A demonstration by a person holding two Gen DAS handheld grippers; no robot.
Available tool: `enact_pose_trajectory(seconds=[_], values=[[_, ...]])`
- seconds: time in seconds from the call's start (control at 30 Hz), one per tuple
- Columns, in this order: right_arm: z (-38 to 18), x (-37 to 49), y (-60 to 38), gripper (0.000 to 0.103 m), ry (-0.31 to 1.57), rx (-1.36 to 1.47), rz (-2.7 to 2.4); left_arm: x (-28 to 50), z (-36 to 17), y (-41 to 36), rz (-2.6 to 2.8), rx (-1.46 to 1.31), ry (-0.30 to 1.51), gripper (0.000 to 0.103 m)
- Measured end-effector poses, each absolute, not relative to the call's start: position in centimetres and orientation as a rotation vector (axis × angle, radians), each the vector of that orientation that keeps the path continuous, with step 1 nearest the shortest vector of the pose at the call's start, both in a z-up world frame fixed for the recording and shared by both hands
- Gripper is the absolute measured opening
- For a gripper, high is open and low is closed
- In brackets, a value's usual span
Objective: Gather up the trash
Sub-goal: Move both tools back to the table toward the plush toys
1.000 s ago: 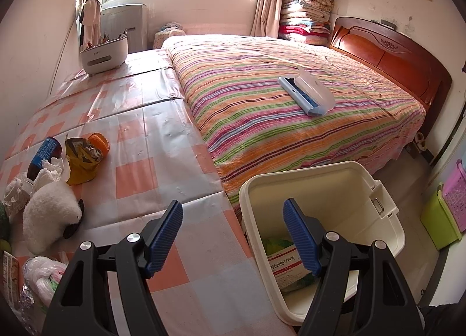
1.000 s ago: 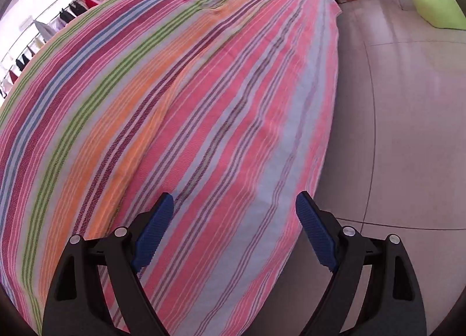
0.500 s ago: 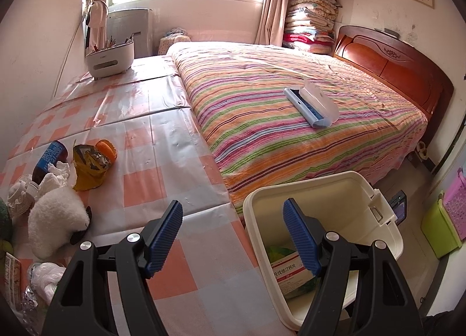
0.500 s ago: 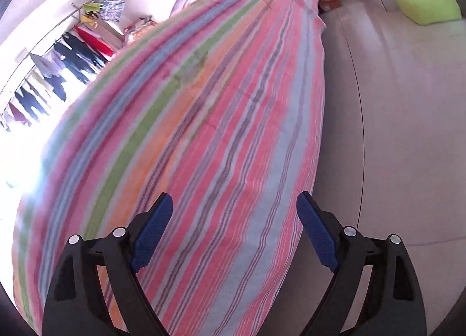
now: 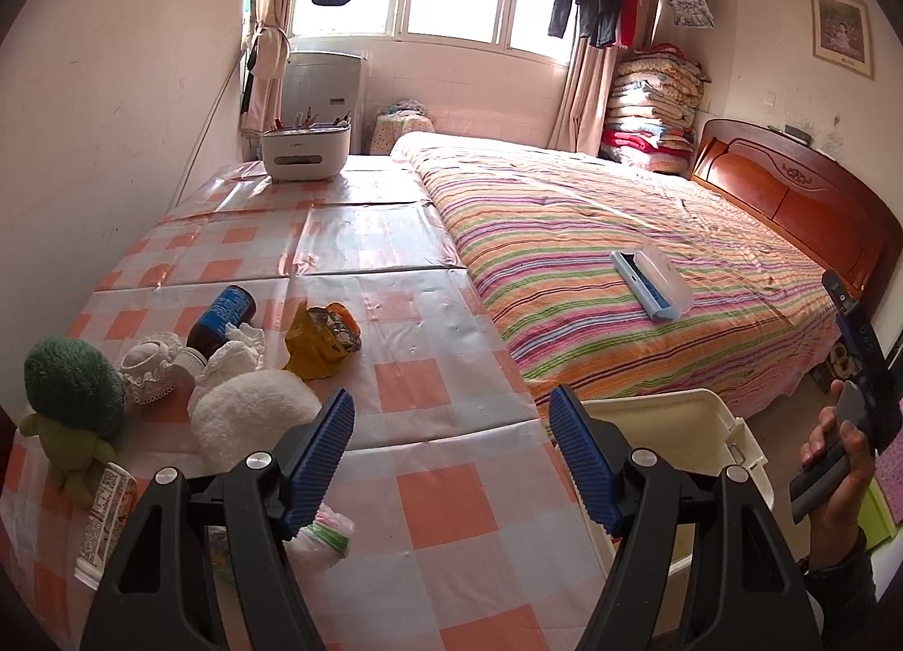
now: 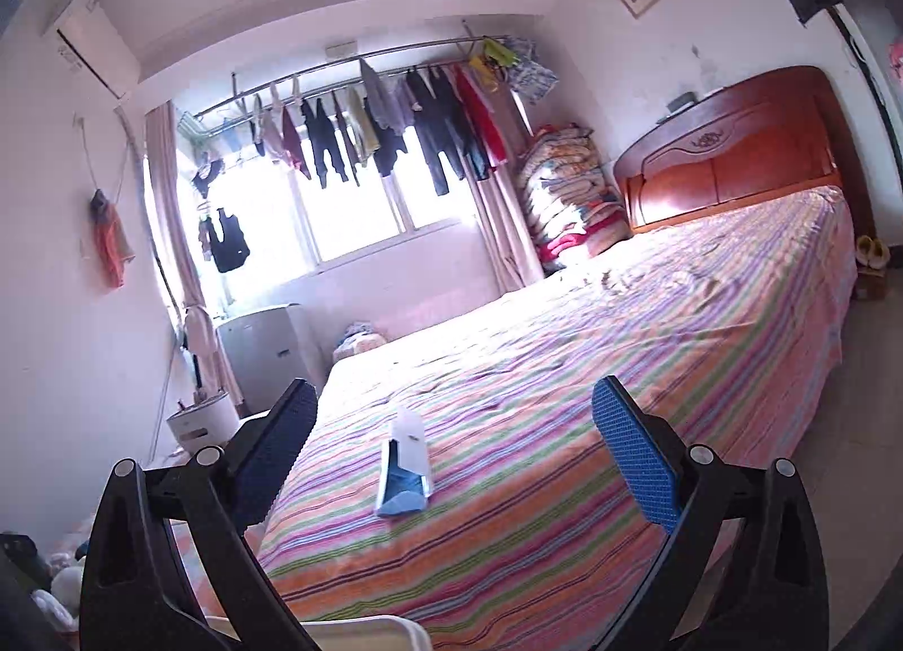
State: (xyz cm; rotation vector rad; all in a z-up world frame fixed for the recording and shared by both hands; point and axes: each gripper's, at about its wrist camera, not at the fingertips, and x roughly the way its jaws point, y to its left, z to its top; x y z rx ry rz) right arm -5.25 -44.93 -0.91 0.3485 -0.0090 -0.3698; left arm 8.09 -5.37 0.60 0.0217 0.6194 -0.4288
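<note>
Snack wrapper [image 5: 323, 339] print unreadable; right gripper [image 6: 454, 445] jaws just widened — empty.

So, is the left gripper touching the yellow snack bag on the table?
Apart. In the left wrist view, the left gripper is open and empty, and bare checked tablecloth shows between it and the yellow snack bag.

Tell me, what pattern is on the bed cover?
Multicoloured stripes on the bed cover: pink, orange, green, blue. Clearest in the left wrist view.
</note>
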Motion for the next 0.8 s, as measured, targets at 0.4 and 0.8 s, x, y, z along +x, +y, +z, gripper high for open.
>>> enact_pose_trajectory(seconds=[0.4,0.8], values=[[0.8,5.6,-22.8,0.096,0.353,0.199,0.14,8.7,1.2,7.6,-0.187,-0.076,0.613,0.07],[-3.0,13.0,-9.8,0.096,0.678,0.125,0.346,12.1,1.1,17.4,-0.013,-0.086,0.637,0.07]])
